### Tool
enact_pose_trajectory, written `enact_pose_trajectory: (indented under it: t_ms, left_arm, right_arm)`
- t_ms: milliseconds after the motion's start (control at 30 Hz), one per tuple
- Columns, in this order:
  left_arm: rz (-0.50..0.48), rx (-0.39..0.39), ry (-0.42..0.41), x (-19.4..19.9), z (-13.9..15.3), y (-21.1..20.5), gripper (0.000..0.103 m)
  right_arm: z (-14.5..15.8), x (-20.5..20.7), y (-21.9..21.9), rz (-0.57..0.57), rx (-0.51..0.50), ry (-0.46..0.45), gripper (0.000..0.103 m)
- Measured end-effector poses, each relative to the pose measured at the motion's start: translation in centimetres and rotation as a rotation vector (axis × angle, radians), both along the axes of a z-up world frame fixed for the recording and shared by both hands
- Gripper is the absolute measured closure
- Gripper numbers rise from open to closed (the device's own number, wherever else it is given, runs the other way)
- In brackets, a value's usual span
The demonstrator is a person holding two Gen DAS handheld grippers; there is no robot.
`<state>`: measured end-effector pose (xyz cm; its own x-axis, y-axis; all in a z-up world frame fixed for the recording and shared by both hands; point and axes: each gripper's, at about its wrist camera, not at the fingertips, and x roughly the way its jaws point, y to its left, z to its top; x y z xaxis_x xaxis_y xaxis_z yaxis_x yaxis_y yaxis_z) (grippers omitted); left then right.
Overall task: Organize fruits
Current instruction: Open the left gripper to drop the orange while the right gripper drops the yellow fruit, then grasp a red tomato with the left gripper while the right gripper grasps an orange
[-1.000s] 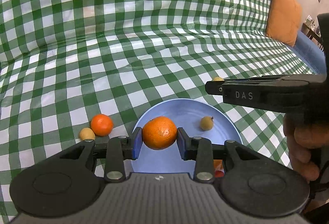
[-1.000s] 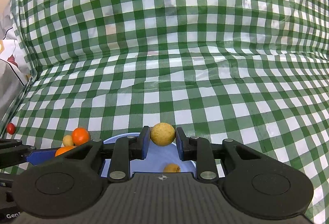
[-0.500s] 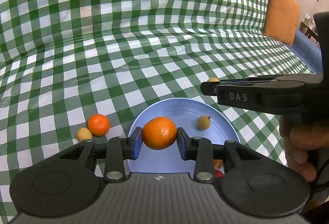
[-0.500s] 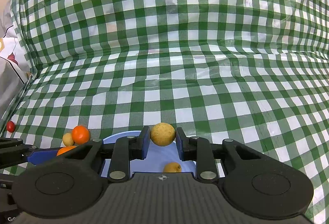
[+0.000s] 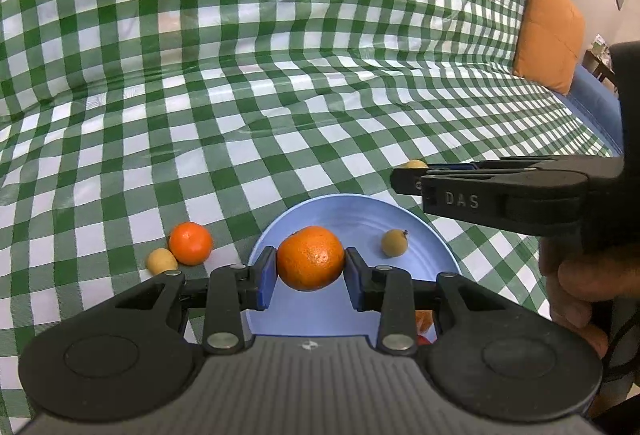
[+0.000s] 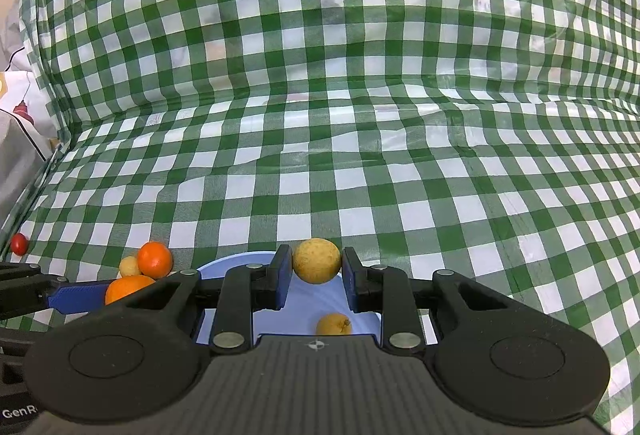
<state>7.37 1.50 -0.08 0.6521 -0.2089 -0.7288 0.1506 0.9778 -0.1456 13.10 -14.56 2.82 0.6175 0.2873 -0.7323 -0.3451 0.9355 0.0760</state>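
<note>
The round light-blue plate [image 5: 420,231] on the green-checked cloth [image 5: 280,95] holds one small tan fruit [image 5: 395,242]. Above the plate, the left gripper [image 5: 311,271] is clamped on a dimpled orange mandarin [image 5: 311,258], and the right gripper [image 6: 316,281] on a round, matte yellow-tan fruit [image 6: 316,260]. Both point downward. A second mandarin [image 5: 190,243] lies left of the plate.

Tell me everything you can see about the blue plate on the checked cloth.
The blue plate is round, pale blue and smooth, with a shallow raised rim; it looks like plastic. It lies flat on the green-and-white checked cloth. One small yellow-brown fruit lies inside it, toward the right. The left gripper holds an orange over the plate, and the right gripper holds a tan round fruit above its far edge. The plate's near part is hidden by the grippers.
</note>
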Motion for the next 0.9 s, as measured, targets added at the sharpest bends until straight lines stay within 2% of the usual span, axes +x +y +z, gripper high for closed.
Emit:
enact_pose_trajectory:
  t_ms: [100,200,333,400,433,467,533,633,700,833,900]
  left_arm:
    - [-0.033,-0.017,-0.010,-0.2,0.1,-0.3,0.061]
    - [-0.033,-0.049,-0.026,-0.2,0.5,0.0,0.061]
    - [0.005,-0.052,-0.037,0.0,0.6,0.7,0.063]
    - [0.034,-0.042,-0.053,0.0,0.9,1.3,0.073]
    - [0.046,-0.035,-0.060,0.2,1.2,1.8,0.087]
    - [0.064,-0.023,-0.067,0.3,1.5,2.5,0.090]
    - [0.126,-0.018,-0.083,0.6,2.3,4.9,0.093]
    - [0.275,-0.059,-0.082,0.8,3.3,10.1,0.094]
    - [0.370,-0.076,-0.078,0.5,3.6,13.3,0.094]
    - [0.548,-0.091,-0.050,-0.2,4.3,18.0,0.094]
    - [0.550,-0.122,-0.032,-0.3,4.2,18.4,0.094]
  right_arm:
    - [0.1,0.1,-0.1,0.002,0.011,-0.001,0.073]
    - [0.4,0.1,-0.4,-0.012,0.016,-0.021,0.061]
    - [0.6,0.4,-0.9,-0.041,0.021,-0.028,0.060]
    - [0.6,0.5,-1.1,-0.060,0.026,-0.028,0.060]
    - [0.7,0.6,-1.2,-0.065,0.030,-0.027,0.060]
    - [0.7,0.7,-1.2,-0.073,0.037,-0.028,0.060]
    - [0.9,0.8,-1.4,-0.083,0.050,-0.034,0.060]
    - [1.2,0.7,-0.9,-0.085,0.066,-0.050,0.061]
    - [1.4,0.6,-0.4,-0.074,0.079,-0.061,0.071]
    - [1.7,0.4,0.9,-0.040,0.096,-0.072,0.080]
    - [1.6,0.3,1.8,-0.022,0.110,-0.073,0.081]
